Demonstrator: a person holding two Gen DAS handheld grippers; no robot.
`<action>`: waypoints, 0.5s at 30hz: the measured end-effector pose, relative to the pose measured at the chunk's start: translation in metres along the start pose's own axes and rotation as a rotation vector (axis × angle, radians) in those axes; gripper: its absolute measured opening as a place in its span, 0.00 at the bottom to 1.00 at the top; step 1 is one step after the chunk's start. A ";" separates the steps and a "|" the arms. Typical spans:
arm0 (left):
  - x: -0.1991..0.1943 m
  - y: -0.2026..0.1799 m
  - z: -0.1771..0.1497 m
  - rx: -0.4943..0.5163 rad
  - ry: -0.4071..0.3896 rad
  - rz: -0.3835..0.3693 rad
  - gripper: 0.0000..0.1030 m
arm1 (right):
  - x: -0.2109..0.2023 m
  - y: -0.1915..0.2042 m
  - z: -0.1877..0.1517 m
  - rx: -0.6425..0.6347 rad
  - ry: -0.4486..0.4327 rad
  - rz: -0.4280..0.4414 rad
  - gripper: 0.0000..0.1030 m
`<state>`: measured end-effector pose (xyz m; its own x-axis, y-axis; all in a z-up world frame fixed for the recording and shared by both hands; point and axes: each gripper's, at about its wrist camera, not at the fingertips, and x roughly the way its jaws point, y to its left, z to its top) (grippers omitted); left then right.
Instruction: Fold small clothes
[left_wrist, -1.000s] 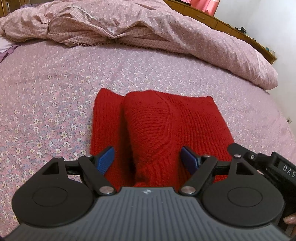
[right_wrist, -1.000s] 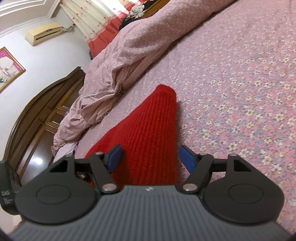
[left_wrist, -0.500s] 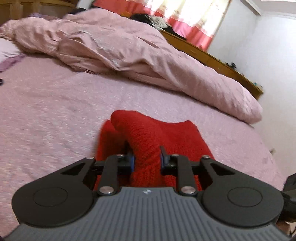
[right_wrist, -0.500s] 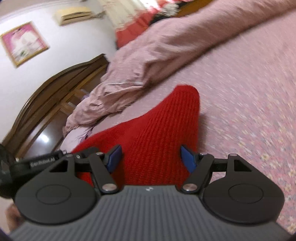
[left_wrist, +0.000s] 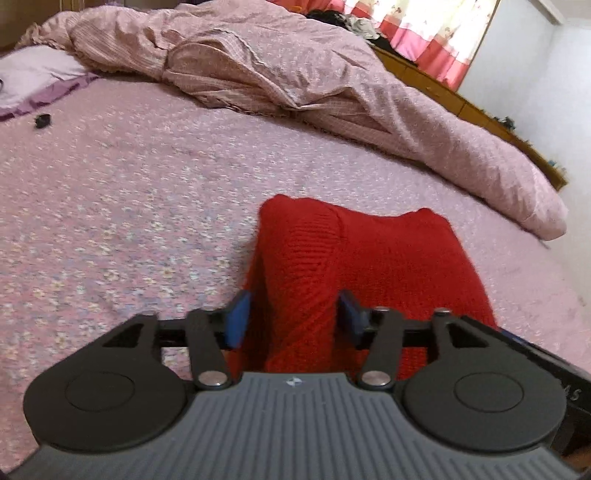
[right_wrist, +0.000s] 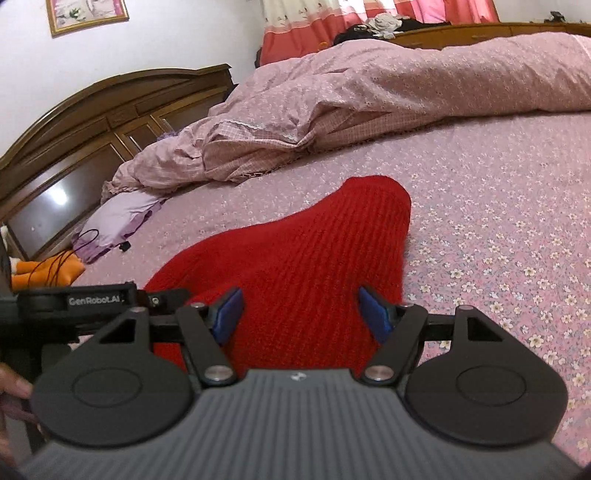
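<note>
A red knitted garment (left_wrist: 369, 258) lies folded on the pink flowered bed sheet (left_wrist: 129, 192), its near part raised in a hump. My left gripper (left_wrist: 293, 317) is open, its blue pads (left_wrist: 238, 314) standing on either side of the garment's left fold. In the right wrist view the same garment (right_wrist: 303, 266) rises to a peak ahead. My right gripper (right_wrist: 301, 314) is open around the garment's near edge, with the pads (right_wrist: 373, 314) well apart. The left gripper's body (right_wrist: 92, 301) shows at the left of that view.
A crumpled pink duvet (left_wrist: 314, 74) lies across the far side of the bed. A lilac pillow (right_wrist: 125, 214) and an orange item with a cable (right_wrist: 48, 271) lie by the dark wooden headboard (right_wrist: 92, 122). A small black object (left_wrist: 42, 120) sits on the sheet.
The left gripper shut on the garment's fold and lifted it half a second ago, and now stands open again. Both views have tilted up and swung toward the headboard.
</note>
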<state>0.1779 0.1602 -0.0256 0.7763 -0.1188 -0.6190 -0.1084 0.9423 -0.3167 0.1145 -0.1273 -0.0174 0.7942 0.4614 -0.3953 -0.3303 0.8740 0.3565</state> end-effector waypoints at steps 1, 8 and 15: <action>-0.001 0.000 0.001 0.001 0.001 0.009 0.66 | 0.000 0.000 0.000 0.002 0.001 -0.002 0.70; -0.013 0.003 -0.003 -0.052 0.029 0.011 0.73 | -0.008 0.003 -0.005 0.002 -0.013 -0.021 0.71; -0.019 0.003 -0.009 -0.055 0.047 -0.004 0.78 | -0.015 -0.007 -0.009 0.091 0.001 -0.009 0.78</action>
<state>0.1574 0.1625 -0.0209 0.7471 -0.1378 -0.6503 -0.1404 0.9235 -0.3571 0.1004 -0.1383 -0.0219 0.7966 0.4535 -0.3996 -0.2753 0.8608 0.4280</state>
